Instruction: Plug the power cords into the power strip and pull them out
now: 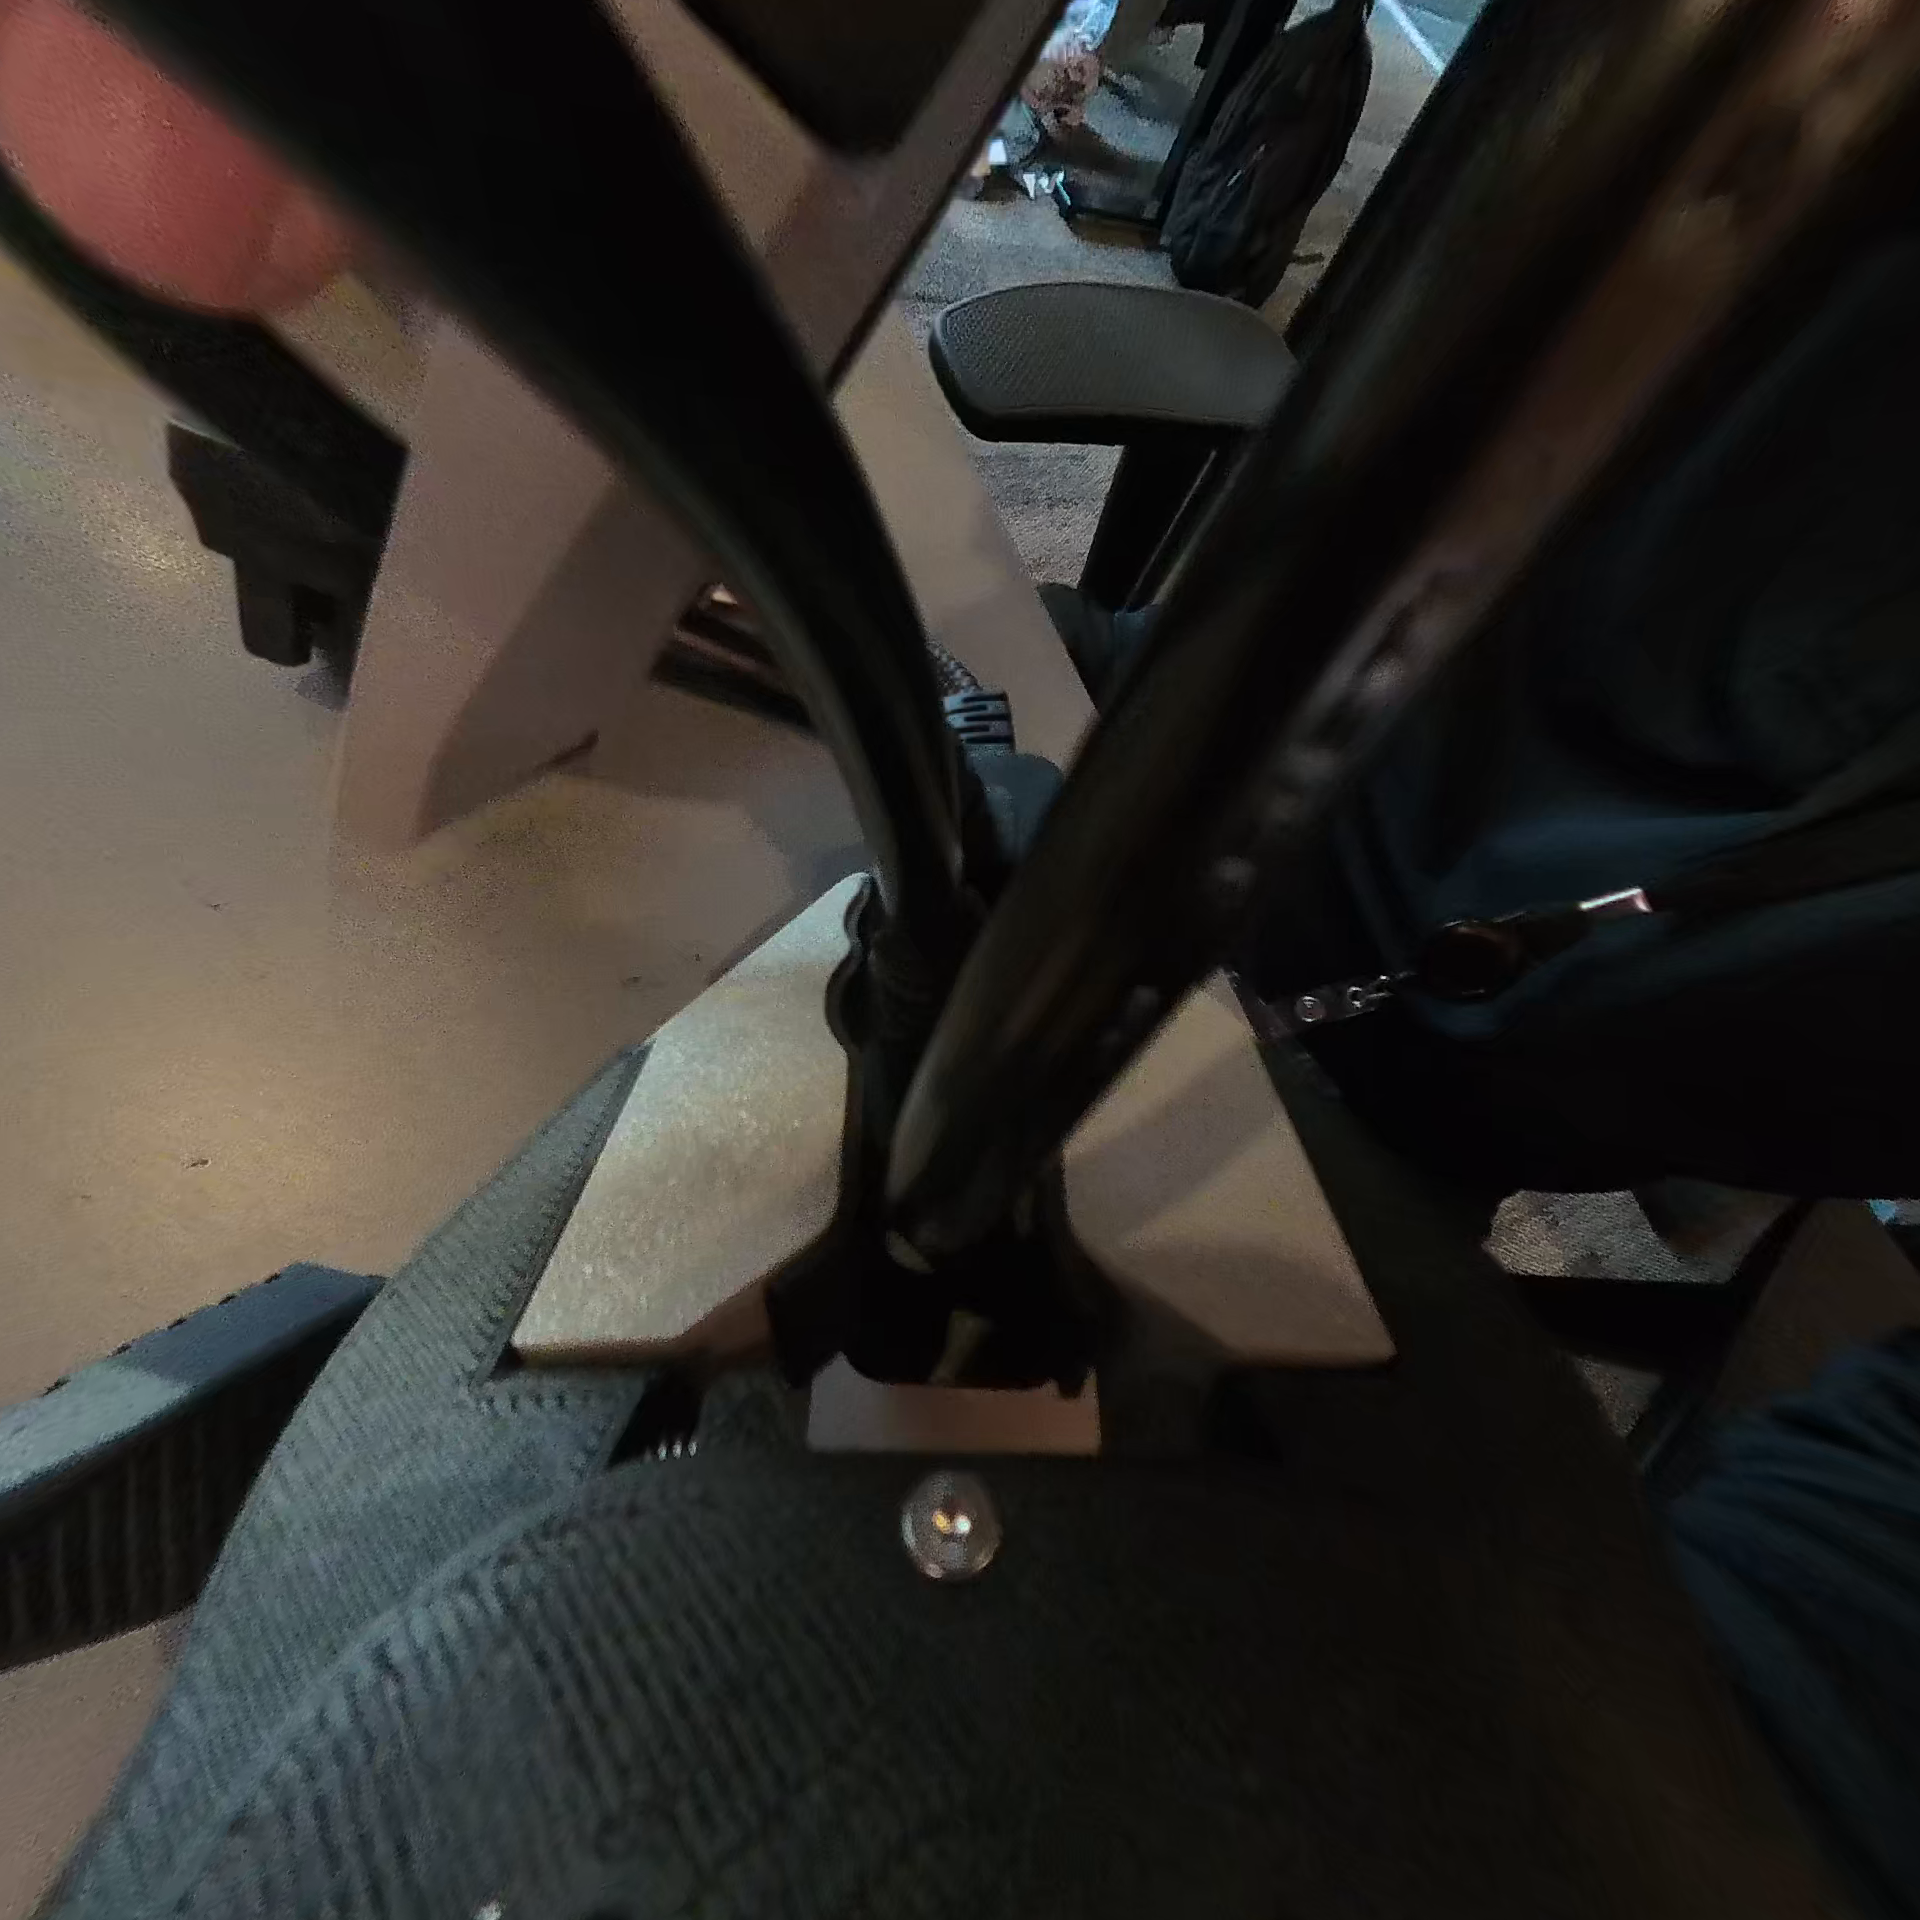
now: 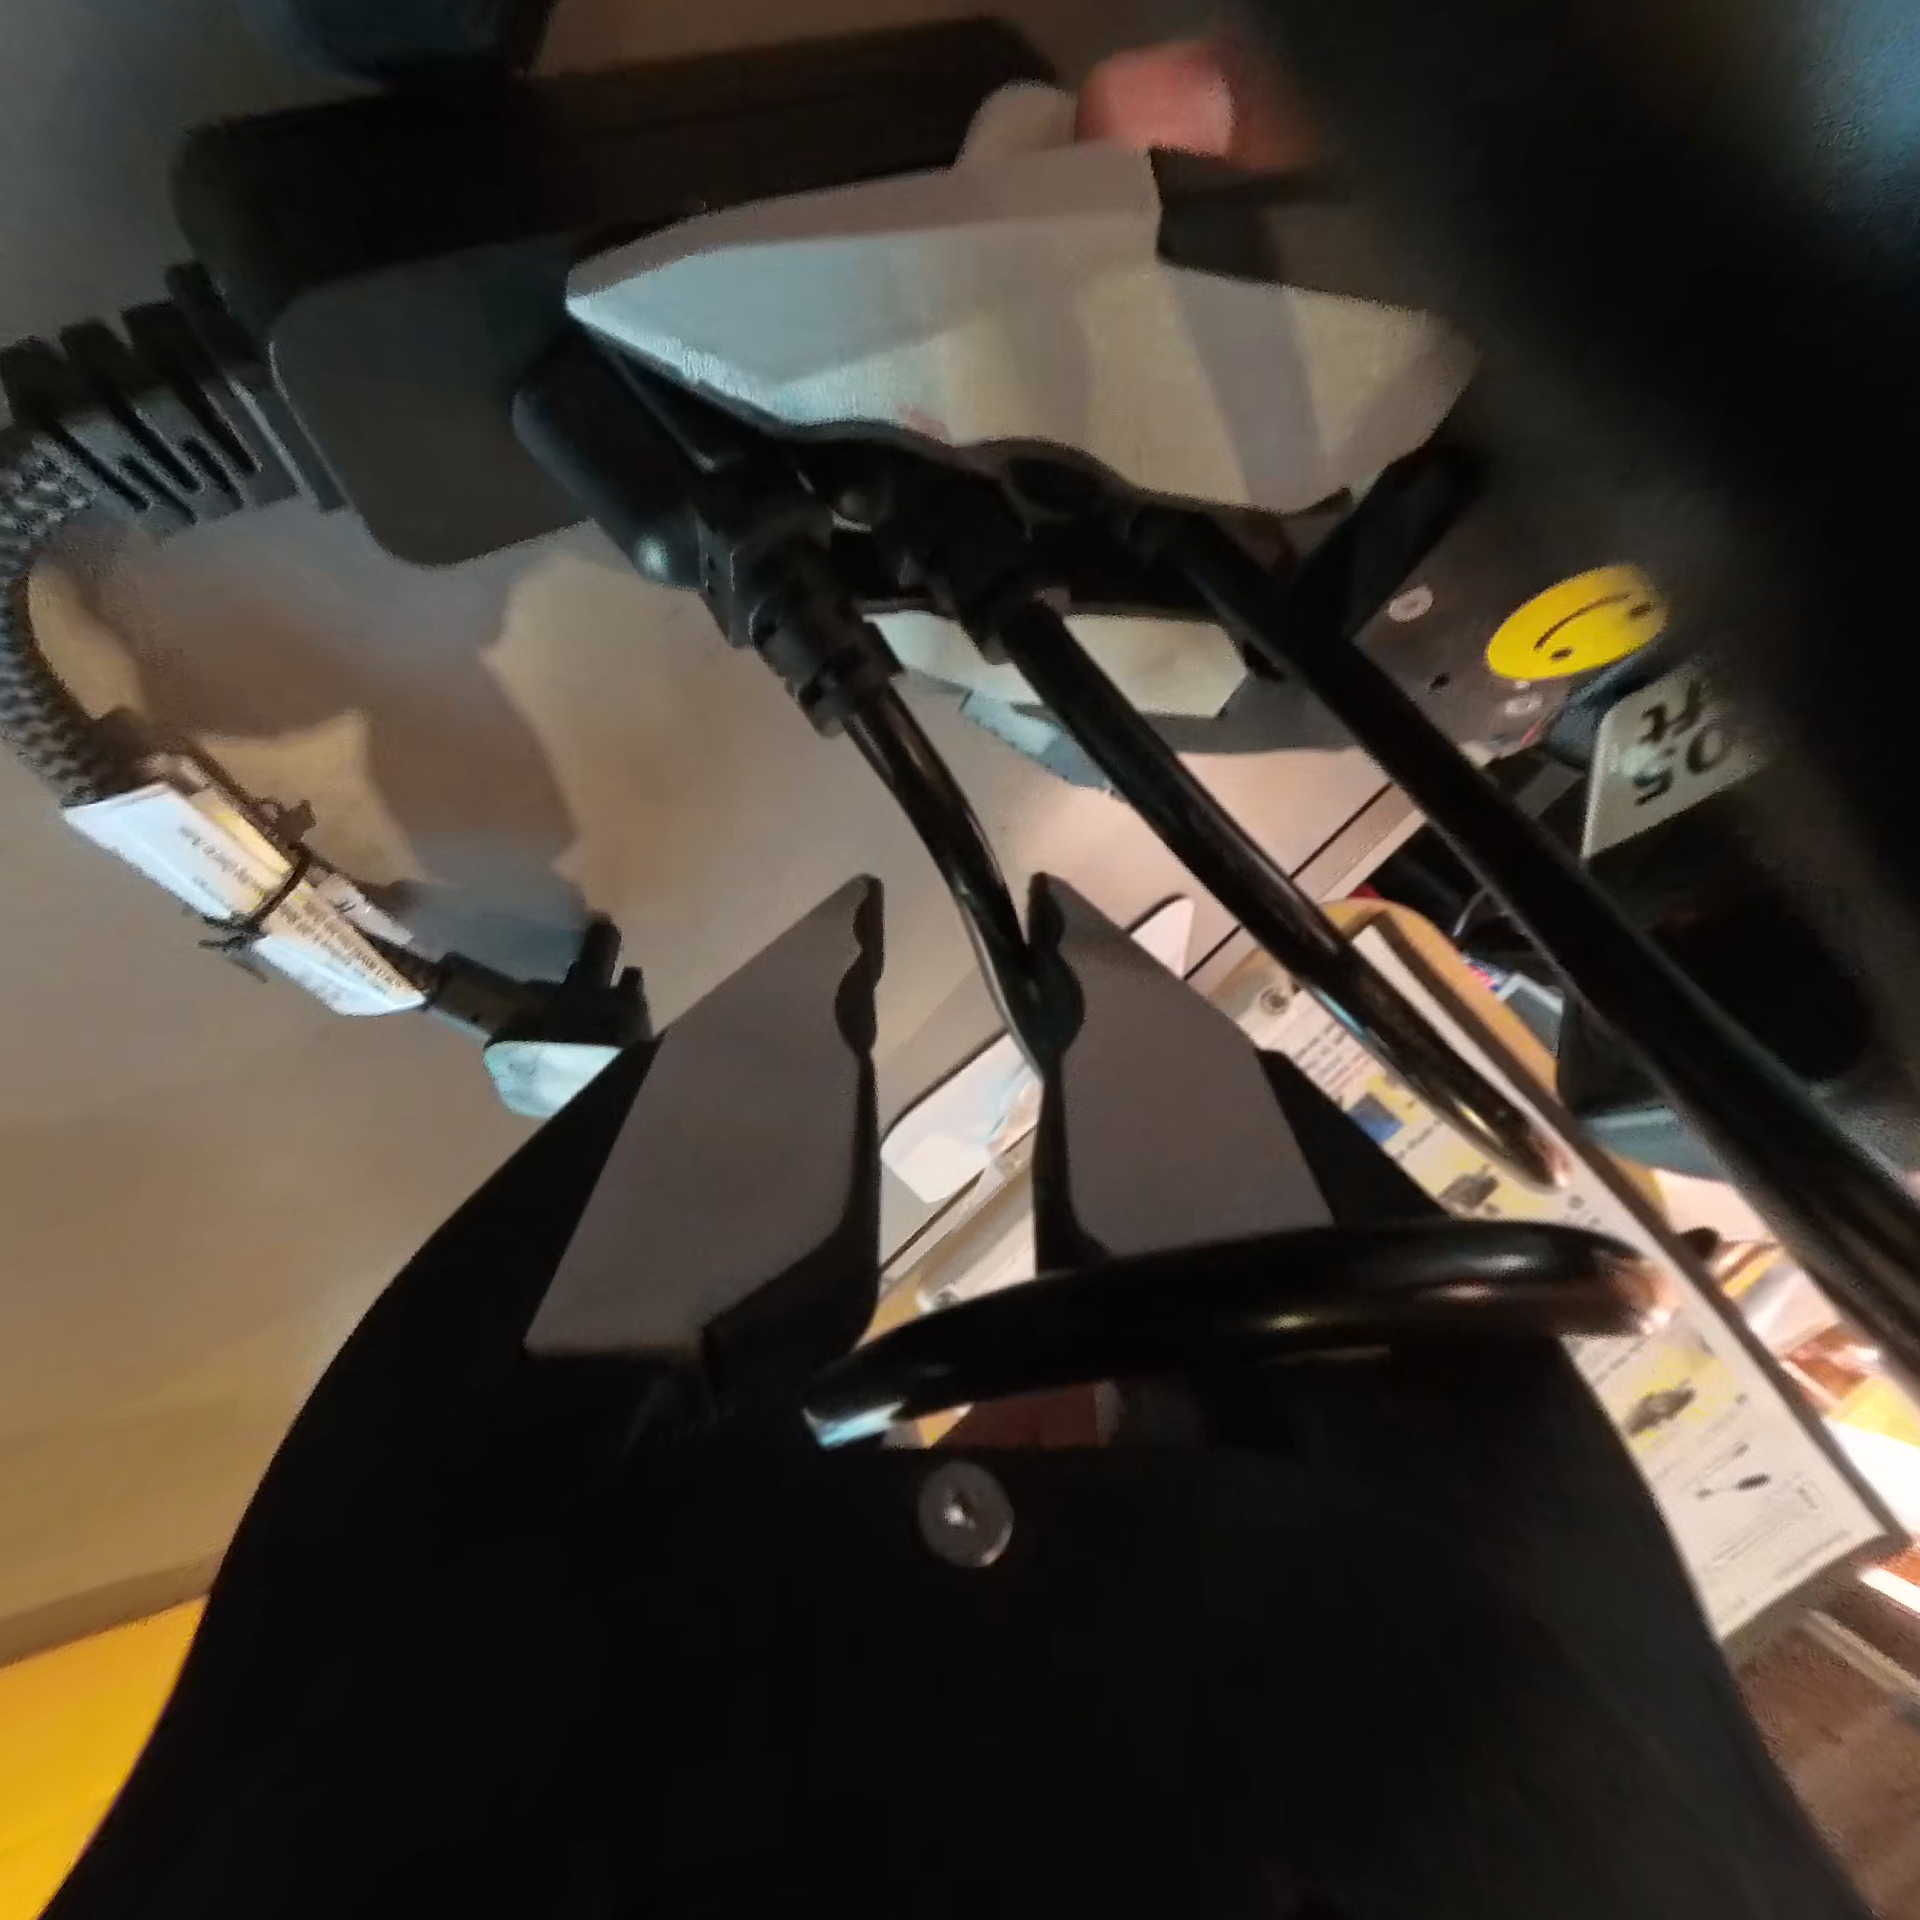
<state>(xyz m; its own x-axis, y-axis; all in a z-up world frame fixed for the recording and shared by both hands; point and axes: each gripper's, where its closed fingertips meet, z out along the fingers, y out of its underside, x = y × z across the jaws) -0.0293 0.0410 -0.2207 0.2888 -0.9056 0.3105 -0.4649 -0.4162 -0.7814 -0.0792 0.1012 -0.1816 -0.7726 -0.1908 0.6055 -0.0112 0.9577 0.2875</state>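
Observation:
In the left wrist view, my left gripper (image 1: pixel 1039 940) has its grey fingers closed around a bundle of thick black power cords (image 1: pixel 727 436) and a black plug (image 1: pixel 925 1309). In the right wrist view that gripper shows as white fingers (image 2: pixel 987 312) clamped on black plugs (image 2: pixel 790 551), with the cords running towards me. The black power strip (image 2: pixel 416 436) lies behind it, its braided cable (image 2: pixel 42 665) curving left to white tags (image 2: pixel 208 862). My right gripper (image 2: pixel 951 904) is open. One thin black cord (image 2: pixel 966 852) passes between its fingers, touching the right one.
A beige tabletop (image 1: pixel 208 987) lies below. A chair armrest (image 1: pixel 1112 353), a black backpack (image 1: pixel 1268 156) and a person in dark clothes (image 1: pixel 1662 727) are to the right. A yellow sticker (image 2: pixel 1574 618) and a printed sheet (image 2: pixel 1714 1455) are at the right. Spacing between my two grippers at the tips: around 9 centimeters.

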